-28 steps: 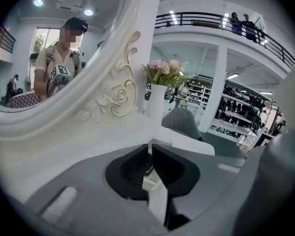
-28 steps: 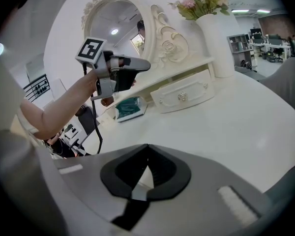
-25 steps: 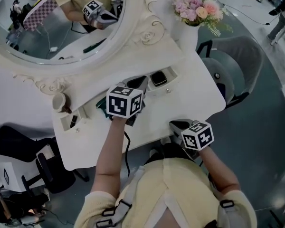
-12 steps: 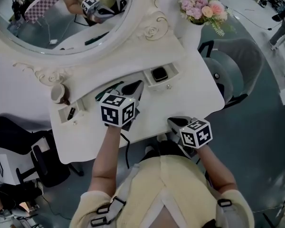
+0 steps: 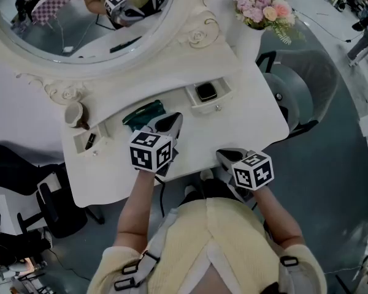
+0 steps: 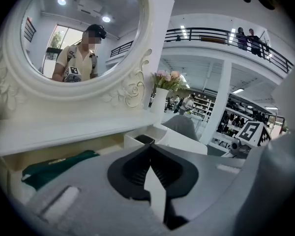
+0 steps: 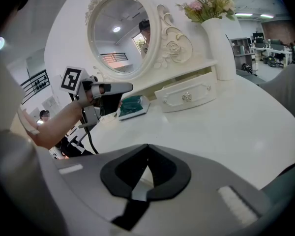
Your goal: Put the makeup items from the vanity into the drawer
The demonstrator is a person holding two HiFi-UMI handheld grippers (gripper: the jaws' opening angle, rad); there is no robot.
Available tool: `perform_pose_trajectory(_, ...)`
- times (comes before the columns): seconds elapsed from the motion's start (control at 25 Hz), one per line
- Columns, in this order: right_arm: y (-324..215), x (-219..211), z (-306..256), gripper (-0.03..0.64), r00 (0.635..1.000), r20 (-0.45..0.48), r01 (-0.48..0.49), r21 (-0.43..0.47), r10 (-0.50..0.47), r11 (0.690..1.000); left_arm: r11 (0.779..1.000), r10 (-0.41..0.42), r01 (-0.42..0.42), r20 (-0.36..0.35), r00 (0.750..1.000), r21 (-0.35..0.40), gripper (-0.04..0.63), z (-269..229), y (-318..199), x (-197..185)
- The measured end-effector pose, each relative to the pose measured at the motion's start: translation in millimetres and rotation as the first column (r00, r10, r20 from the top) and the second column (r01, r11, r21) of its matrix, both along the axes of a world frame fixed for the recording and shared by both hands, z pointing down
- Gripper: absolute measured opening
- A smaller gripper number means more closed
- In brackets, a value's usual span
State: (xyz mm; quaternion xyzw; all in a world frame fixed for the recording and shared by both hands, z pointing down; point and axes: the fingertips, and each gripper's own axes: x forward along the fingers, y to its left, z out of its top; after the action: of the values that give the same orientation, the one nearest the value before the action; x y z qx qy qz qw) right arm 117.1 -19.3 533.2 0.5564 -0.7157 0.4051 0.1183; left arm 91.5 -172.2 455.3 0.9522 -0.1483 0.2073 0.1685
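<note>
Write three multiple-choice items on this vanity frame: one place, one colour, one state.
1. Where does the black compact lie? A on the tabletop; B in the right-hand drawer; C on the floor.
2. Colour of the soft item just ahead of the left gripper? A green; B red; C yellow.
3. Left gripper's jaws? A wide open; B shut on a brush; C shut, empty.
B: the compact sits inside the pulled-out drawer.
A: it shows dark green in all views.
C: the jaws meet with nothing between.

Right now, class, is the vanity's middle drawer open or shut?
Open. The middle drawer stands pulled out from the vanity front, with a green item showing inside it.
</note>
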Motion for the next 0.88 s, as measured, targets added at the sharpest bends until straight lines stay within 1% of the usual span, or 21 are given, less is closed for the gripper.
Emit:
perform_pose_trajectory(0.48, 2.3, 1.6, -1.5, 0.006, 1.0, -0.006, -0.002, 0.006, 0.002, 1.0, 0.996, -0.057, 0.058, 0.017, 0.998, -0.061, 0.003, 25.4, 19.9, -26.6)
perform_pose_trajectory(0.88, 1.7, 7.3, -1.9, 0.006, 0.999, -0.029, -0.026, 0.021, 0.027, 0.999, 0.992, -0.067, 0.07, 0.038, 0.997, -0.102, 0.003, 42.3, 37.4, -41.1)
